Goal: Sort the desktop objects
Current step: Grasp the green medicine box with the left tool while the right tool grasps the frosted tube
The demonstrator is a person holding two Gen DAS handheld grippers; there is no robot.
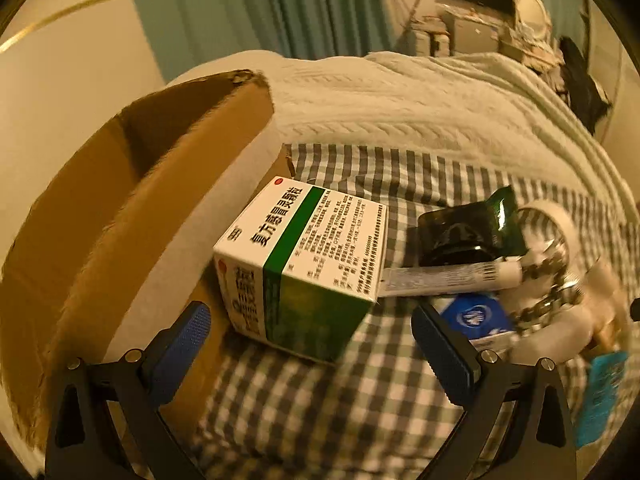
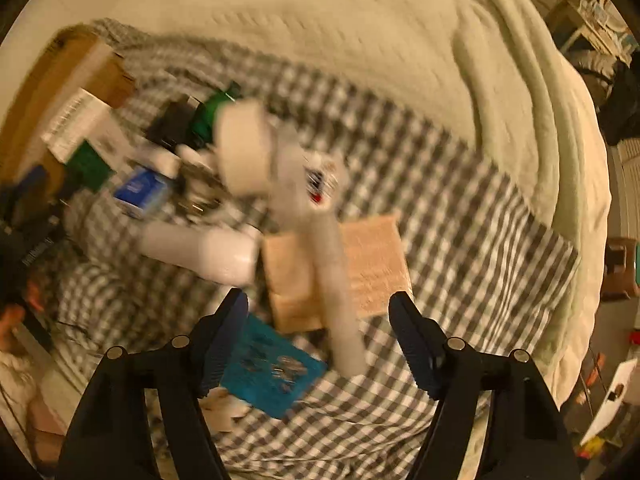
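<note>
- My left gripper [image 1: 310, 354] has its jaws spread wide and holds nothing; the white-and-green cardboard medicine box [image 1: 304, 264] sits just ahead of them, apart from both blue pads [image 1: 444, 354].
- That medicine box is my landmark. It lies on the grey-and-white checked bedsheet [image 1: 360, 408], with the open brown corrugated cardboard carton [image 1: 132, 208] beside it on its far-left side; I take the carton to be the sorting bin.
- I judge the step in hand to be grasping the medicine box. It sits skewed to the jaws, corner toward me, so I would turn the wrist until the pads face two opposite flat sides, then close gently, since thin card will dent.
- Right of the medicine box lies a white printed tube [image 1: 452, 278], its end touching or tucked under the box edge; I cannot tell which. I would lift straight up so it is not dragged.
- Beyond the tube are a dark glossy sachet [image 1: 468, 232] and a blue-and-white packet [image 1: 476, 316].
- My right gripper [image 2: 320, 344] is likewise spread and empty, over a tan flat block [image 2: 372, 264], a long white soft shape [image 2: 332, 280] and a teal card [image 2: 272, 368], all blurred, well right of the medicine box. I would keep it clear.
</note>
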